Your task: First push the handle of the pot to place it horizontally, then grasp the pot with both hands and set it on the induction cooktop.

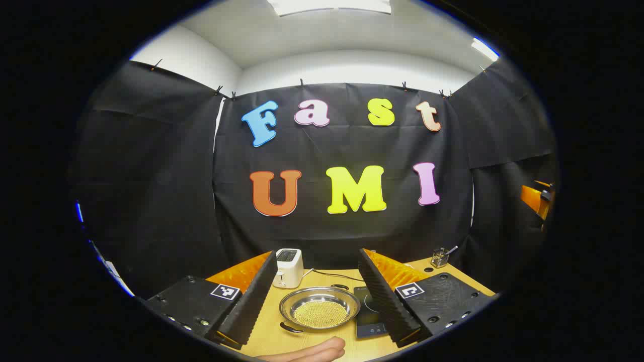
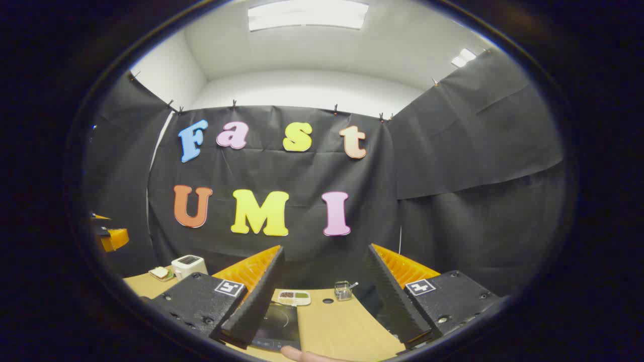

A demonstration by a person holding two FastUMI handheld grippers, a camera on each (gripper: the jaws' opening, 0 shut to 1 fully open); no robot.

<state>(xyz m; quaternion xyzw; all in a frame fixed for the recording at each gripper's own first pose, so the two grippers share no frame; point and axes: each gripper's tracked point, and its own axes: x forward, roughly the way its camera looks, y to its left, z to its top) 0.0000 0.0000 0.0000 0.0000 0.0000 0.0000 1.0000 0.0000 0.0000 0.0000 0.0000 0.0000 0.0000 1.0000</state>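
While both tools hang above the wooden bench (image 1: 322, 347) with nothing between their fingers, we see the pot (image 1: 320, 307) sitting untouched near the bench's middle, just beside the induction cooktop (image 1: 369, 311) and not yet on it. From the left gripper view, the left hand-held gripper (image 1: 315, 296) stands wide apart, its ribbed black fingers framing the pot; the right hand-held gripper (image 2: 322, 296) is likewise spread, and its view looks down on the cooktop's dark glass (image 2: 278, 322).

We judge the pot to be thin polished metal: stiff, light in itself, and slippery at the rim. It is wide and shallow, and it holds a bed of small yellow grains, so any tilt could spill them. A short dark handle (image 1: 291, 327) juts from the pot's near-left edge, angled toward the camera; that is where we would push first, low and sideways. For the lift we would pinch opposite sides, handle on one and rim on the other, and keep it level.

A white toaster (image 1: 288, 268) stands behind the pot, its cord trailing across the bench, and a small glass holder (image 1: 439, 257) sits at the far corner. A fingertip (image 1: 322, 349) shows at the bottom edge.
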